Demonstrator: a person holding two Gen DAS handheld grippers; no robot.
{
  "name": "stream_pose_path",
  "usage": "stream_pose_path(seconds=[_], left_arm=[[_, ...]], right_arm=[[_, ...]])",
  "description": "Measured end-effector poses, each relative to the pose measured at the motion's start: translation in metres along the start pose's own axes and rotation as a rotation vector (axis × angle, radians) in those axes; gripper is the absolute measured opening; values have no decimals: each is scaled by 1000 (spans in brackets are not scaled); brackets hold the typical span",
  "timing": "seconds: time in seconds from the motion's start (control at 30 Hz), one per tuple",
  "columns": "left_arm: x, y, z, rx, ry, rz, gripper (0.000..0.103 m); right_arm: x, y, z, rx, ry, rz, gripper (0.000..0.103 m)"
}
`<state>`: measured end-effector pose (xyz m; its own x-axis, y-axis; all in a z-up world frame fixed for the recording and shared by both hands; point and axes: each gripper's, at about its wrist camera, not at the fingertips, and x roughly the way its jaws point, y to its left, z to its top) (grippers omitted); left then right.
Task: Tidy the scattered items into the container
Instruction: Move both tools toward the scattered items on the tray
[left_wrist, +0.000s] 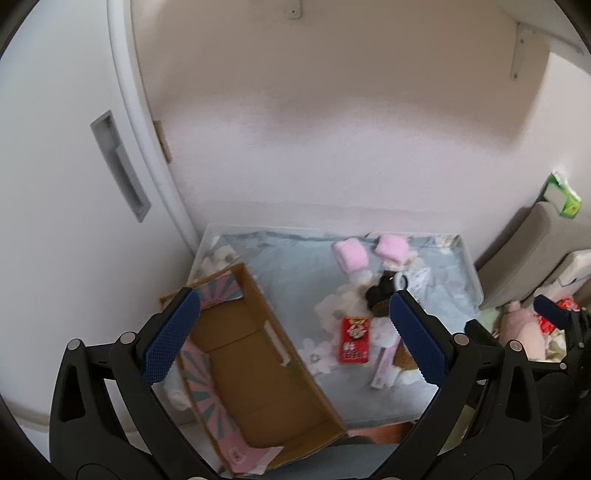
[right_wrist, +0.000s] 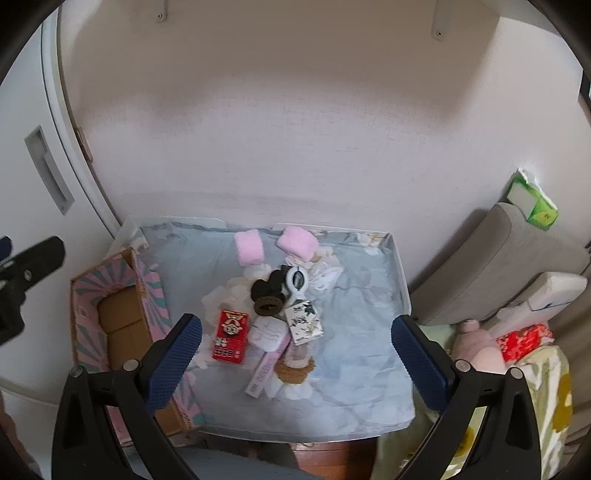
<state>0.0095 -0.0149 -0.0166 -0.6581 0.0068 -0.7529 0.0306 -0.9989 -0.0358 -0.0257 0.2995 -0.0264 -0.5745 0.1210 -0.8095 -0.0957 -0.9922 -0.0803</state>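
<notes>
Beside cardboard box (right_wrist: 122, 325): red packet (right_wrist: 229, 339), pink rolls (right_wrist: 249, 246), black hair clip (right_wrist: 267, 291).

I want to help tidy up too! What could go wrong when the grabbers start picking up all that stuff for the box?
1. The things lie in a heap: the red packet, the black scrunchie and the long pink box touch or overlap, so one grab may drag its neighbours along.
2. The cloth under them is soft and wrinkled, so fingers might pinch it too.
3. The cardboard box sits at the tray's edge, and a bump might shove it off.
</notes>
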Motion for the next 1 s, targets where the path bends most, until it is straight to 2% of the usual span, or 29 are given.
stream_pose_path(seconds=[0.2,0.33,0.43,0.57,1.0], left_arm=[[2,-4,-1,4,0,-7,102],[1,-9,0,39,-6,36,102],[-1,-11,-2,49,-12,33,102],[1,-11,-2,55,2,19,102],[1,-7,-5,37,17,-7,102]], right_arm=[[-3,3,3,-27,-17,-63,102],[-1,2,2,-24,-17,-73,102],[0,2,0,-23,-17,-87,102],[0,3,0,-17,-13,-54,102],[1,4,-5,-15,1,-42,102]])
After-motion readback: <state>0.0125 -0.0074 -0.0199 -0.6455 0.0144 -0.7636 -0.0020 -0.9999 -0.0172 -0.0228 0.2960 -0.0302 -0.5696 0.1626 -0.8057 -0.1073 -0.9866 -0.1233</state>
